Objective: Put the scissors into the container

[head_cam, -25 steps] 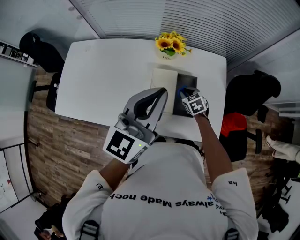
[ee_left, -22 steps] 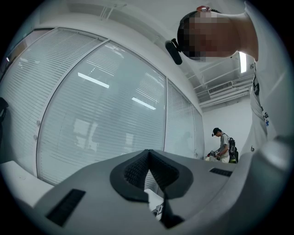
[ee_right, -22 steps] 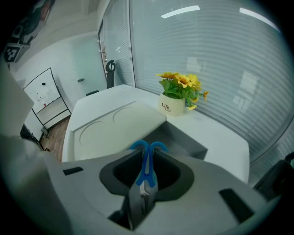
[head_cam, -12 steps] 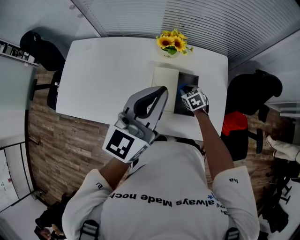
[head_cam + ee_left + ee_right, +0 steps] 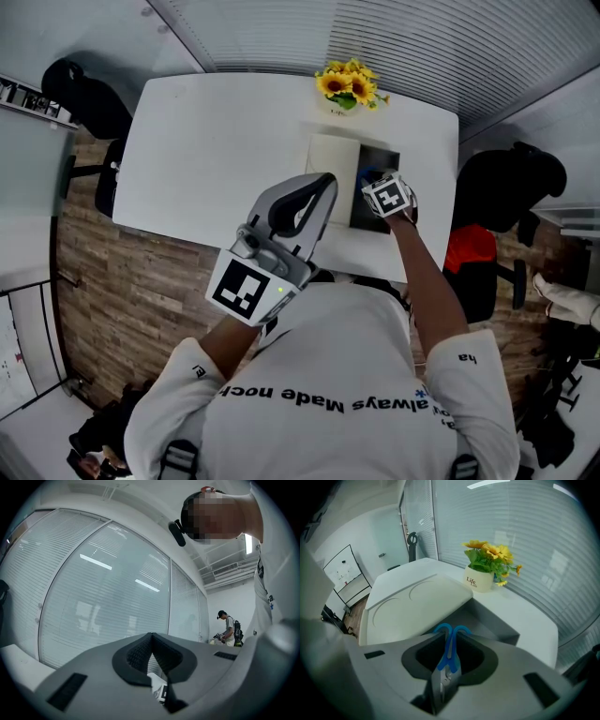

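**Head view:** The right tongs hang over the grey container on a white desk, a trace of the blue scissors showing at their tip. A white lid lies along the container's left side. A pot of sunflowers stands just beyond the container. The left tongs are held high, to the left of the container. The print on the person's shirt includes "always Made".

**Left gripper view:** The left tongs are clenched with nothing between them, facing slatted blinds.

**Right gripper view:** The right tongs grasp the scissors near the pivot. The looped blue handles point toward the open container, and the steel blades run back toward the camera. Beyond the container, the pot reads "Life".
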A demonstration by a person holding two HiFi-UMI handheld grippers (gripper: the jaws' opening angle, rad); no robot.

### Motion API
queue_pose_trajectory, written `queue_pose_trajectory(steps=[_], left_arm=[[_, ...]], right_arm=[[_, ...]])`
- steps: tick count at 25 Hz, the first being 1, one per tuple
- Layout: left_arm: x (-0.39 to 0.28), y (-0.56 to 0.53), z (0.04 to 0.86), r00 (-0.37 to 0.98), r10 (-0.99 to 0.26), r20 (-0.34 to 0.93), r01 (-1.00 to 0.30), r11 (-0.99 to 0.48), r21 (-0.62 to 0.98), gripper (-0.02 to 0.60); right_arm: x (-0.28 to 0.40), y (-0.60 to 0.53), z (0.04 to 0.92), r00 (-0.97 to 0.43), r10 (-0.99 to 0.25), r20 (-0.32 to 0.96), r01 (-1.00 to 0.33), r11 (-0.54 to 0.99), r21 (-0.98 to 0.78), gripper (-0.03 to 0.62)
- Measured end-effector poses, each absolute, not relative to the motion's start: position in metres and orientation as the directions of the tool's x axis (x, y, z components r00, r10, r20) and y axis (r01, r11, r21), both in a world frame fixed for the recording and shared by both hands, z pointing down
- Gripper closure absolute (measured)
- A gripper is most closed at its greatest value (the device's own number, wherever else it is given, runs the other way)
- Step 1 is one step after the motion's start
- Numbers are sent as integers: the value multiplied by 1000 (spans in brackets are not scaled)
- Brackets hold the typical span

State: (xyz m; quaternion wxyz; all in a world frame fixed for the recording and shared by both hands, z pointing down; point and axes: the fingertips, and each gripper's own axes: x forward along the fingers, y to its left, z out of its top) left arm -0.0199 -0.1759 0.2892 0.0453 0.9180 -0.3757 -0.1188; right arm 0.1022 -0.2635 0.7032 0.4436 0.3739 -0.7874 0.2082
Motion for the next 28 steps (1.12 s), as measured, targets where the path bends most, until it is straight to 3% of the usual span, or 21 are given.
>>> queue_pose_trajectory(steps=[18,28], left_arm=[[-28,-186,293,674,-717,-176,-694,-697,183,561],[-31,-190,293,669,-722,-176,-698,-692,184,561]], right_arm=[[96,-270,720,-301,-326,896,-754,657,-14,507],[77,-253,729,-344,-196,918,-732,669,-131,507]])
